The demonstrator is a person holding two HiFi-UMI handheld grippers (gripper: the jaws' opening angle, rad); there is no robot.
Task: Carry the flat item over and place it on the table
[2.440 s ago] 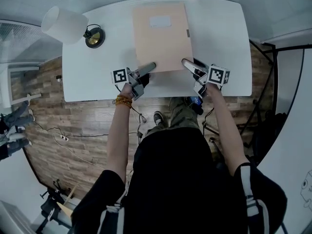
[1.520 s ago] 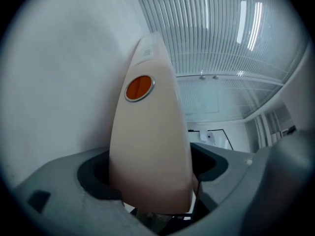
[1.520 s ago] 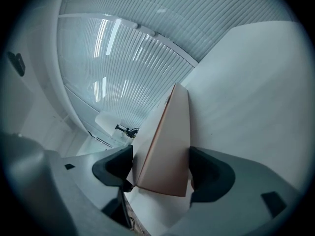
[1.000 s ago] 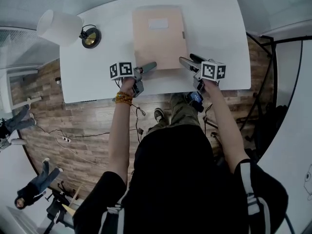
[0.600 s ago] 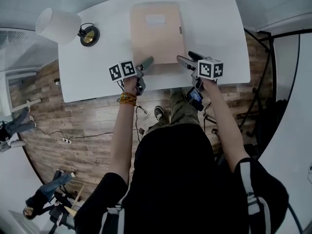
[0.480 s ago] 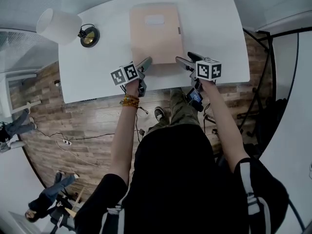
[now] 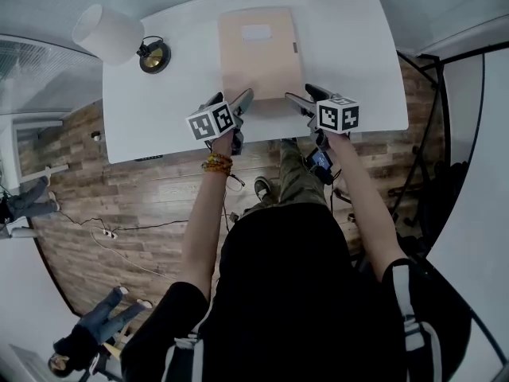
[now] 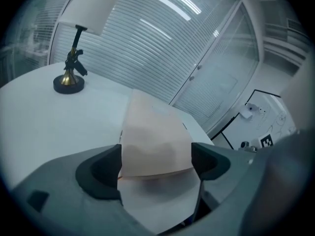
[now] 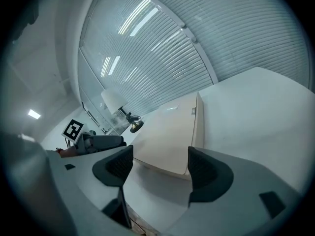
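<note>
The flat item, a pale beige folder [image 7: 258, 50], lies flat on the white table [image 7: 350, 54], near its middle. My left gripper [image 7: 231, 99] hovers over the folder's near left corner. Its jaws have just been opening and stand open, with nothing pressed between them. In the left gripper view the folder [image 8: 155, 141] shows through the gap of the left gripper [image 8: 156, 168]. My right gripper [image 7: 305, 95] is open too, just off the near right corner. In the right gripper view the folder [image 9: 170, 132] lies beyond the right gripper [image 9: 160, 163].
A table lamp with a white shade [image 7: 107, 34] and a brass base [image 7: 153, 56] stands at the table's far left. Below the table's near edge is wooden floor with cables. A black stand [image 7: 421, 157] is at the right. People are on the floor at the far left.
Both grippers have drawn back from the folder's near edge and lifted. The left one has rolled, so its marker cube faces up. The folder has stayed on the table.
</note>
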